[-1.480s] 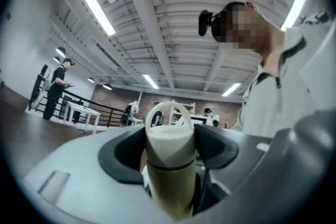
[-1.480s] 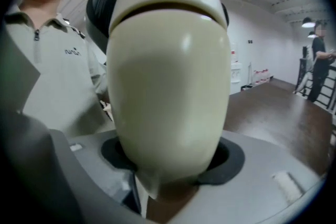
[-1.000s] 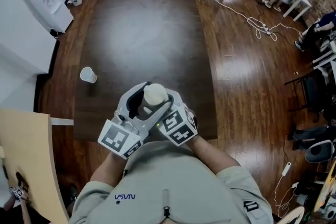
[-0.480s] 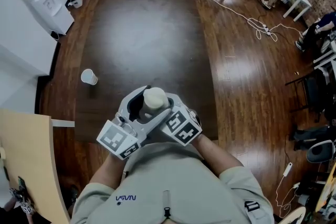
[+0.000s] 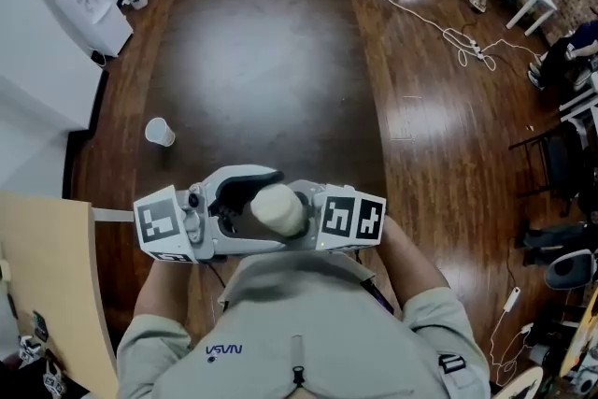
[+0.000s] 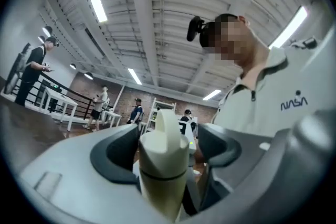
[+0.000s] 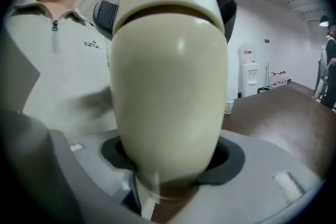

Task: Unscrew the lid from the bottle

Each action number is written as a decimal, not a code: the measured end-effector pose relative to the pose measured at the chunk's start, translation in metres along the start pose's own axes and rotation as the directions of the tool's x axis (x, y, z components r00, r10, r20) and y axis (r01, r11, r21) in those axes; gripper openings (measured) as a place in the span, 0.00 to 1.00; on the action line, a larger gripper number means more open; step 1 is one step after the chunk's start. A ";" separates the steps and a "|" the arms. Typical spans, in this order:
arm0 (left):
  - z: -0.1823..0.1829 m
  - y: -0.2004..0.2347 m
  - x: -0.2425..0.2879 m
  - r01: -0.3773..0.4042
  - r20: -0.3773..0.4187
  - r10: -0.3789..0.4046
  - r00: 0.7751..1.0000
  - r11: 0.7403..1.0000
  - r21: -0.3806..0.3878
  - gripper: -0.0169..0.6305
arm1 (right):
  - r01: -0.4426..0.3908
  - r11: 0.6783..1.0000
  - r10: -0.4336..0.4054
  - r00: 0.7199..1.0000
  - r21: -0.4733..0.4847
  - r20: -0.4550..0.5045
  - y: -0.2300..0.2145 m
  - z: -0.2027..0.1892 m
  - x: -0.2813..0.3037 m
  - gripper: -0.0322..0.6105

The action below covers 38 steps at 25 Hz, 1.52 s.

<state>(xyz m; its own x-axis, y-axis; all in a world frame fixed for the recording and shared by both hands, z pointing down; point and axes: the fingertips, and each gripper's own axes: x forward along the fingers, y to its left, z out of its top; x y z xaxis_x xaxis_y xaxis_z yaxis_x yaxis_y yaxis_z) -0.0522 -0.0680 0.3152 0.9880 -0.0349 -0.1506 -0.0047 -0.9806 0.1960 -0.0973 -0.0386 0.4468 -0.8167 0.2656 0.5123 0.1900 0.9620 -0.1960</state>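
Observation:
A cream bottle [image 5: 277, 208] hangs close to the person's chest, over the near edge of the dark table [image 5: 262, 61]. Its lid [image 6: 161, 139], with an upright ridge on top, points towards my left gripper [image 5: 245, 206]. In the left gripper view the left gripper [image 6: 165, 136] has its dark pads on both sides of the lid with small gaps; its jaws have just been opening. My right gripper [image 5: 304, 218] comes in from the right. The right gripper [image 7: 168, 165] is shut on the bottle's body [image 7: 168, 86], which fills the right gripper view; the lid's seam [image 7: 163, 8] shows near its top.
A paper cup [image 5: 158, 133] stands near the table's left edge. A water dispenser [image 5: 79, 0] is at the far left wall, and a pale wooden panel [image 5: 47, 285] sits at the near left. Cables [image 5: 458, 42] lie on the floor to the right. People and white tables are at the back.
Both grippers have swung apart, from side by side to facing each other. The bottle has tipped over towards level and come closer to the chest. The left jaws have spread wider round the lid.

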 end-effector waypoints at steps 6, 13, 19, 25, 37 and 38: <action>0.005 -0.008 0.007 0.127 -0.015 -0.126 0.992 0.992 0.003 0.56 | -0.178 0.984 0.179 0.983 -0.016 0.031 0.028 0.008 -0.005 0.52; 0.002 -0.018 0.009 0.218 -0.064 -0.221 0.973 0.975 -0.049 0.54 | -0.309 0.951 0.310 0.951 -0.016 0.014 0.047 0.011 -0.005 0.52; 0.001 -0.015 0.010 0.208 -0.076 -0.210 0.975 0.978 -0.029 0.50 | -0.302 0.953 0.302 0.953 -0.005 0.030 0.044 0.011 -0.005 0.52; 0.000 0.022 0.012 -0.087 -0.056 0.093 0.994 0.992 0.095 0.50 | 0.066 0.997 -0.068 0.997 0.038 0.039 -0.015 0.008 -0.003 0.52; -0.026 0.079 0.003 -0.756 -0.032 0.771 0.636 0.632 0.170 0.50 | 0.764 0.619 -0.773 0.634 0.182 -0.031 -0.111 -0.024 -0.022 0.52; -0.027 0.079 0.002 -0.762 -0.034 0.776 0.630 0.626 0.167 0.50 | 0.770 0.610 -0.779 0.626 0.187 -0.032 -0.112 -0.025 -0.022 0.52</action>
<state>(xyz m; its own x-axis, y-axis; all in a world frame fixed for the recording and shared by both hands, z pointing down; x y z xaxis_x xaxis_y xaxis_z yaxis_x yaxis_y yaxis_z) -0.0459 -0.1408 0.3569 0.6241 -0.7761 0.0901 -0.7813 -0.6196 0.0752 -0.0869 -0.1508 0.4789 -0.6416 -0.5816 0.5001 -0.6148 0.7798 0.1180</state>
